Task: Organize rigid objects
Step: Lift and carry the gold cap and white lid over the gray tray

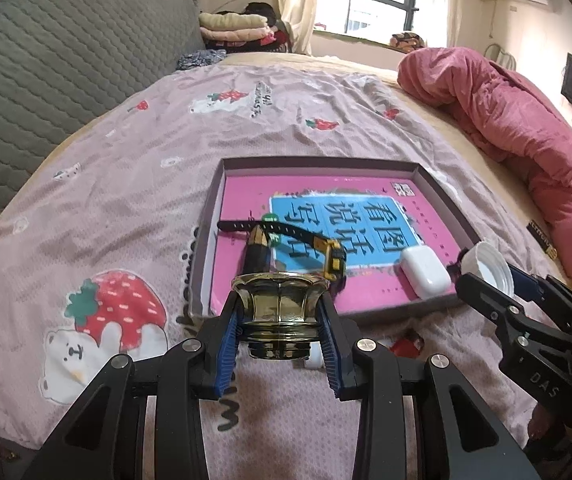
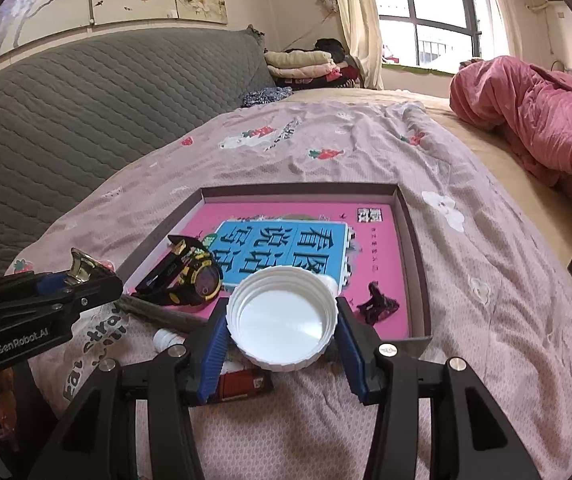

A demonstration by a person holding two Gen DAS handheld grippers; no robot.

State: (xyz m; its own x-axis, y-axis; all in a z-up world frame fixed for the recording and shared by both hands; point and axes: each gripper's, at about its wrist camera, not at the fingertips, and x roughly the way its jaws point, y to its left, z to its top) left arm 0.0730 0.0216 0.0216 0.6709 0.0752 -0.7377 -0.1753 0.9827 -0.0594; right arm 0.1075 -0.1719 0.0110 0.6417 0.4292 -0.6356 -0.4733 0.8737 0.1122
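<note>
My left gripper [image 1: 281,312] is shut on a gold metallic cap [image 1: 280,310], held above the bedspread just before the tray's near edge. My right gripper [image 2: 282,320] is shut on a white ribbed lid [image 2: 282,316], its hollow side facing the camera. That lid [image 1: 487,264] and the right gripper [image 1: 485,280] show at the right of the left wrist view. A shallow box tray [image 1: 214,208] holds a pink book [image 1: 246,192], a black and yellow watch [image 1: 329,258] and a white earbud case [image 1: 423,272]. The watch [image 2: 194,280] lies at the tray's near left in the right wrist view.
A small white bottle [image 2: 166,338] and a red box [image 2: 242,384] lie on the strawberry bedspread [image 1: 126,184] under my grippers. A small dark clip [image 2: 379,304] lies on the book. A pink quilt [image 1: 525,132] is heaped at right. A grey headboard [image 1: 66,60] rises at left.
</note>
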